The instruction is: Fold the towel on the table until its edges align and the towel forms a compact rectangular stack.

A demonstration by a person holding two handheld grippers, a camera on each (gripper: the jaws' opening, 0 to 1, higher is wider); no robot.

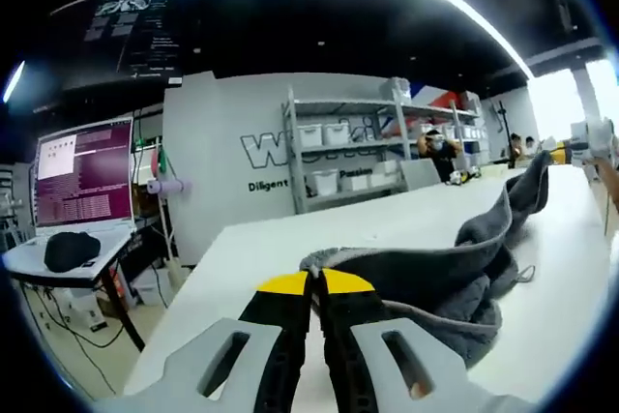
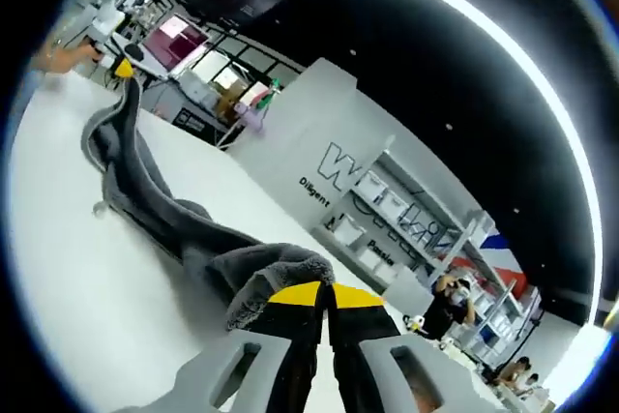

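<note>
Left gripper: the left gripper (image 1: 314,289), with black jaws and yellow tips, has its jaws closed together on one end of the dark grey terry towel (image 1: 455,273); cloth bunches right at the tips in the left gripper view.
Right gripper: the right gripper (image 2: 324,299), of the same make, has its jaws pressed together on the opposite end of the towel (image 2: 169,210), with a wad of pile over the yellow tips.
Towel position: it hangs stretched between the two grippers as a long, rumpled band, sagging onto the white table top (image 1: 387,224); whether the middle fully rests on the table I cannot tell.
Other gripper seen: in the left gripper view the right gripper shows far off at the towel's distant end (image 1: 564,150); in the right gripper view the left gripper shows likewise (image 2: 121,65).
Progress: I judge the task barely begun; no neat fold shows, no edges are aligned, and no rectangular stack exists.
Left to do: spread the cloth flat, bring ends together, square the edges, fold again to a compact stack.
Containers: white bins (image 1: 337,133) sit on a grey metal shelf rack (image 1: 295,157) beyond the table; their contents are too small to tell.
Background: a monitor with a purple screen (image 1: 82,173) stands on a side desk.
</note>
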